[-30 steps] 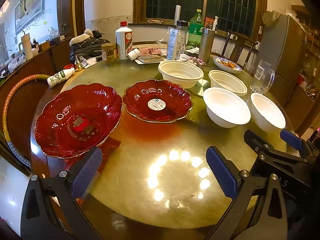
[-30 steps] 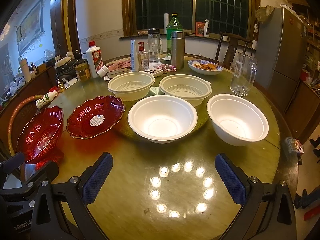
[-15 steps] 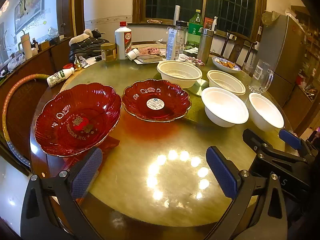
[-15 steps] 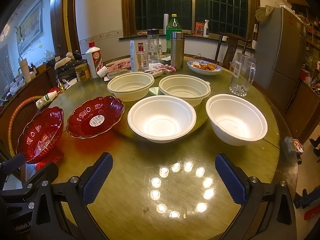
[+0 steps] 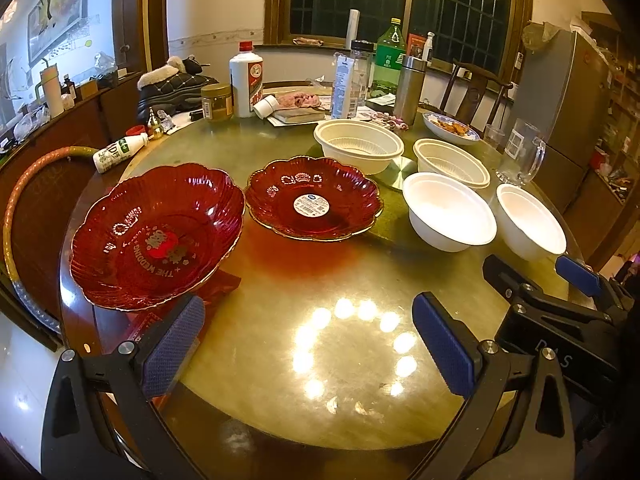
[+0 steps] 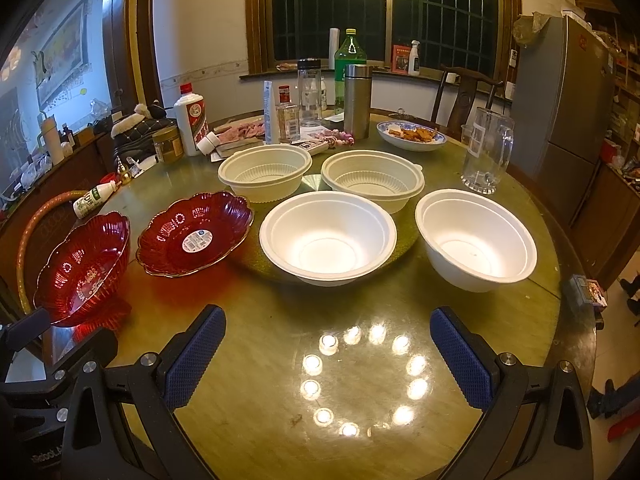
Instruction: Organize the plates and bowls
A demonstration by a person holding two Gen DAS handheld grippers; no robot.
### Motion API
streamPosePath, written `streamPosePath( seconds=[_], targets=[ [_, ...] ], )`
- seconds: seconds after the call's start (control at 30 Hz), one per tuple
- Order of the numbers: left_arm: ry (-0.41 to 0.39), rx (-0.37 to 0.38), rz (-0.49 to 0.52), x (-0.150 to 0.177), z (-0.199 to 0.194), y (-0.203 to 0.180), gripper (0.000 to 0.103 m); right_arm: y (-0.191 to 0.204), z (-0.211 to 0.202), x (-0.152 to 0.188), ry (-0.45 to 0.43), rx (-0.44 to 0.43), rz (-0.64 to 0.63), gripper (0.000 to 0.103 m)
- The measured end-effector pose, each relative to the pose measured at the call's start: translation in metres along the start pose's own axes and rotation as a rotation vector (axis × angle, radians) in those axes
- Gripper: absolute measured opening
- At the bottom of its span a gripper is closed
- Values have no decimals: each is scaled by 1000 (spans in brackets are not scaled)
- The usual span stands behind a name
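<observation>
1. Left gripper is wide open, empty, over the bench.
2. Two red plates sit apart at left, unstacked.
3. Four white bowls are spread mid-right, separate.
4. Right gripper gapes empty too; looks like nothing's started.

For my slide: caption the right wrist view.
Open right gripper faces two white foam bowls, two red glass plates untouched.

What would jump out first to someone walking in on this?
Two glossy red scalloped plates glow at the left of the round table. To their right, four pale bowls sit in two rows, led by a white bowl. Chandelier lights reflect as a ring between the open blue fingers.
</observation>
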State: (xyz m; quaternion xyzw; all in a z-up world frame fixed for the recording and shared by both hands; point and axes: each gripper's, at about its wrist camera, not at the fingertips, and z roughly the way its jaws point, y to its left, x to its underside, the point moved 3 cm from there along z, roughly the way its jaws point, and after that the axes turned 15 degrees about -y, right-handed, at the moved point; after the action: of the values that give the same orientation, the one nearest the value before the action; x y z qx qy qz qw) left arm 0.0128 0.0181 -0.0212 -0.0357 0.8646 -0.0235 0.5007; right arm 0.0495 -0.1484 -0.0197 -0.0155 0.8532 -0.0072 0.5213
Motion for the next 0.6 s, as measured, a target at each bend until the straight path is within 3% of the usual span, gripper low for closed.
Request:
streamPosePath(
  seconds=[0.13,0.27,0.37,0.43,0.5,0.6],
  targets=[
    [6,53,-42,-4,-4,10,103,2,-2,-2,-9,-20,10,103],
    [-42,67,-144,-22,-21,51,103,15,-8,-10,-31,-122,36,103],
    [-102,0,-251,-33,-35,107,103,30,-7,-19,-26,-216,71,103],
    [-134,-92,-301,-36,-39,146,103,44,-4,-24,-14,-284,94,103],
    [-106,-191,-340,-32,-33,185,103,61,3,-26,18,-350,114,103],
    [-62,-261,-411,-22,-18,223,103,98,17,-25,81,-446,126,103]
  ],
)
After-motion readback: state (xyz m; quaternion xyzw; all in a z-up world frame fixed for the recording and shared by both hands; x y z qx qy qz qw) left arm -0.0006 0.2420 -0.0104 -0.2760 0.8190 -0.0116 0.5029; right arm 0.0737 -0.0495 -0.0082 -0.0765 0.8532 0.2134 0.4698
